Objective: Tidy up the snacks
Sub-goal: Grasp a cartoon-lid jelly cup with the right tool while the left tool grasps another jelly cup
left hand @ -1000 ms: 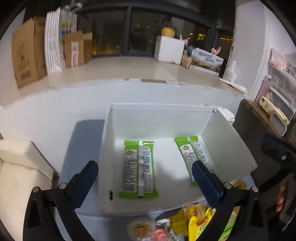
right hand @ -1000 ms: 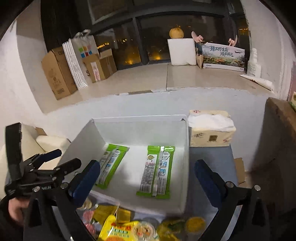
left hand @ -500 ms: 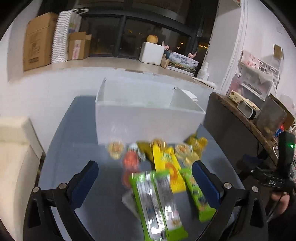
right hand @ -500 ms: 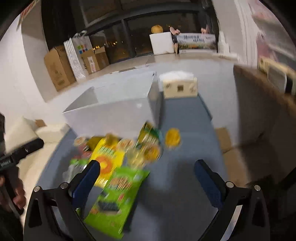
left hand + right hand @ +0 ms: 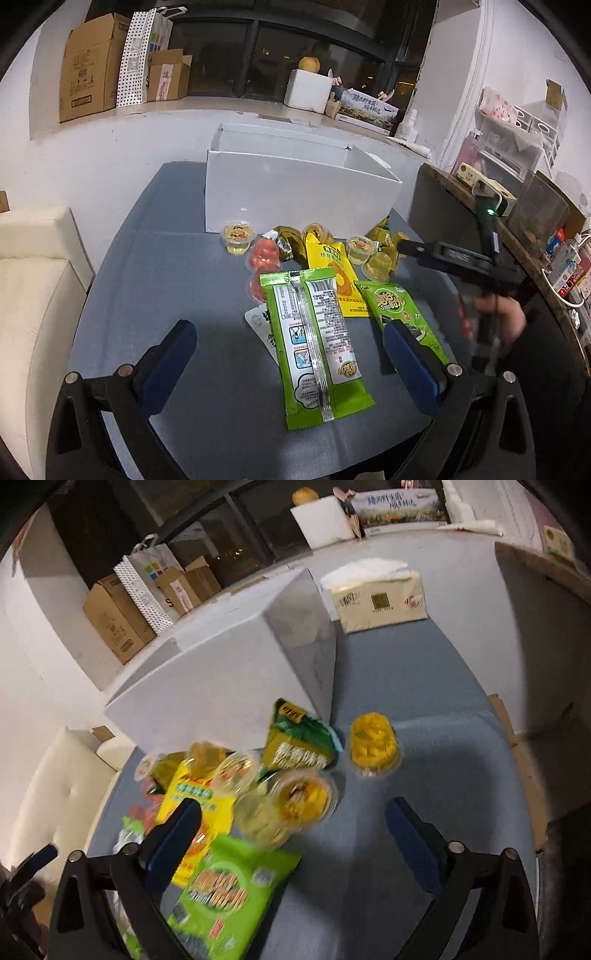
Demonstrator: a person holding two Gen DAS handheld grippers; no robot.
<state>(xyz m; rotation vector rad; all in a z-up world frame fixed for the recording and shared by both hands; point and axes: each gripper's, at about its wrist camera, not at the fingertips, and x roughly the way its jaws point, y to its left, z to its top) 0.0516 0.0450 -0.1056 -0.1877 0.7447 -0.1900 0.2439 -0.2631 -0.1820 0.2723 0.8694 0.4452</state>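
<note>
A white open box [image 5: 299,188] stands at the far side of the blue-grey table; it also shows in the right wrist view [image 5: 229,672]. In front of it lies a heap of snacks: a long green packet [image 5: 317,343] face down, a smaller green packet [image 5: 399,314], a yellow packet [image 5: 334,273], and several jelly cups [image 5: 238,236]. My left gripper [image 5: 288,347] is open, straddling the long green packet from above. My right gripper [image 5: 291,827] is open and empty over the yellow jelly cups [image 5: 303,797] and a green packet [image 5: 229,890]. One yellow cup [image 5: 373,746] stands apart.
A tissue box [image 5: 376,598] stands to the right of the white box. A dark wooden counter [image 5: 461,206] borders the table on the right. A cream sofa [image 5: 33,280] lies on the left. Cardboard boxes [image 5: 88,66] sit on the window ledge behind.
Both grippers have pulled back from over the white box and dropped towards the snack heap on the table's near side. Both stay open and empty.
</note>
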